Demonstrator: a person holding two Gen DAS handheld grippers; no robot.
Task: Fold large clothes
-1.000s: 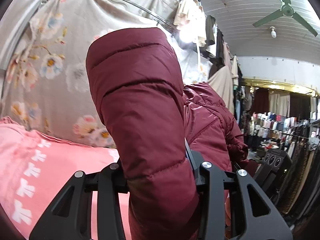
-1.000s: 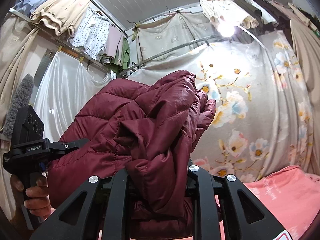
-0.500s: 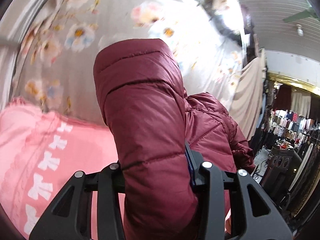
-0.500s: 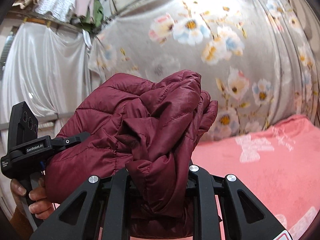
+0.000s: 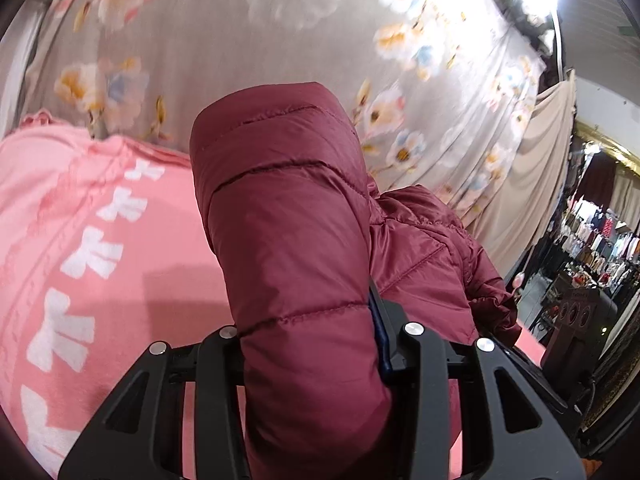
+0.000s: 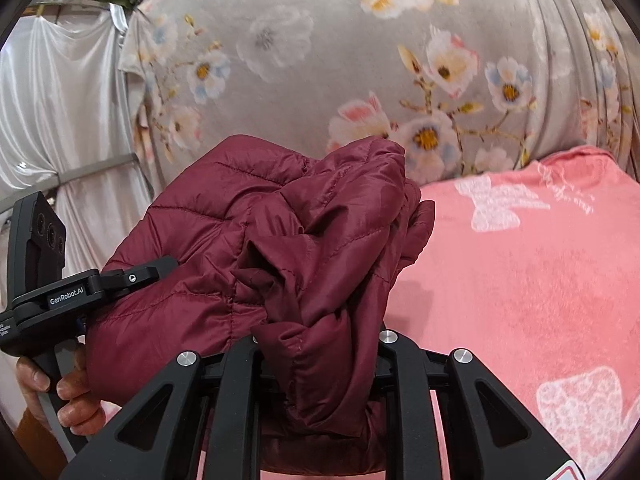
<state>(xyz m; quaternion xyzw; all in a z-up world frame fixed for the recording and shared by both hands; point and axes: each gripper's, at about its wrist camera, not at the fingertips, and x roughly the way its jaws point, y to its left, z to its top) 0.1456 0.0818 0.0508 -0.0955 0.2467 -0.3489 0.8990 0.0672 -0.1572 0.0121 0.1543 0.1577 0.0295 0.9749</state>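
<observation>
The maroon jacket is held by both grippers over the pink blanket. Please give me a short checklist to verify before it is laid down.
1. Left gripper clamps the maroon jacket: ok, padded fabric fills its jaws.
2. Right gripper clamps the jacket: ok, a bunched fold sits between its jaws.
3. Pink blanket bare where the jacket would land: ok in the visible part.
4. Jacket smooth and ready to fold: not ok, it is crumpled between the grippers.
5. Jacket's lower edge off the blanket: cannot tell, hidden behind the grippers.
6. Hand firm on the left gripper's handle: ok.
</observation>
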